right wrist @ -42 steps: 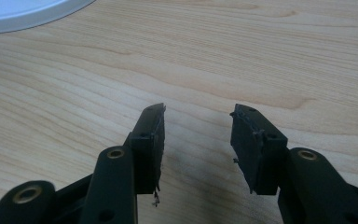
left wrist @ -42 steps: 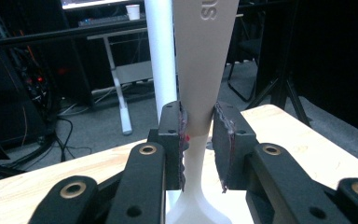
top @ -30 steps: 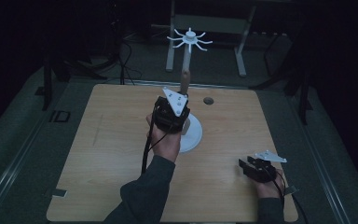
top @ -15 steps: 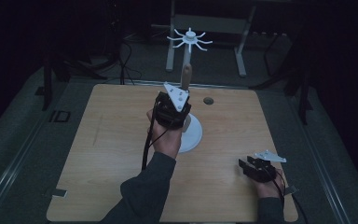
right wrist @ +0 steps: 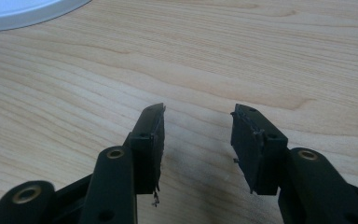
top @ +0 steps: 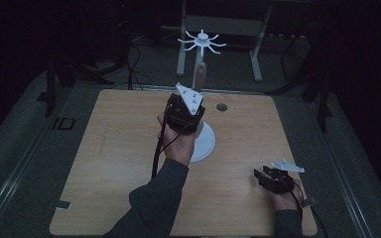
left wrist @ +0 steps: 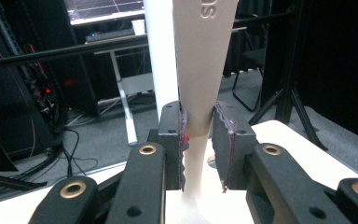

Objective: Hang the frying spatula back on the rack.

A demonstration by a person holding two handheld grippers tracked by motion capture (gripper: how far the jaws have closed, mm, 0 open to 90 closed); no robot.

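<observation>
Jaws of our left gripper (left wrist: 199, 140) clamp the beige handle (left wrist: 204, 70) beside the white post (left wrist: 161, 56); our right gripper (right wrist: 198, 140) gapes empty above the table (right wrist: 261, 56).

We see a pale beige spatula handle (left wrist: 200, 70), flat and widening upward, standing upright just beside the white post (left wrist: 161, 56) of a round-based stand (top: 206, 144) mid-table.

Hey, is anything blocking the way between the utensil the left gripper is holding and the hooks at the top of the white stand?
Nothing visible does. The left gripper is shut on the beige utensil handle right beside the white pole, and the space up to the hook crown looks free.
</observation>
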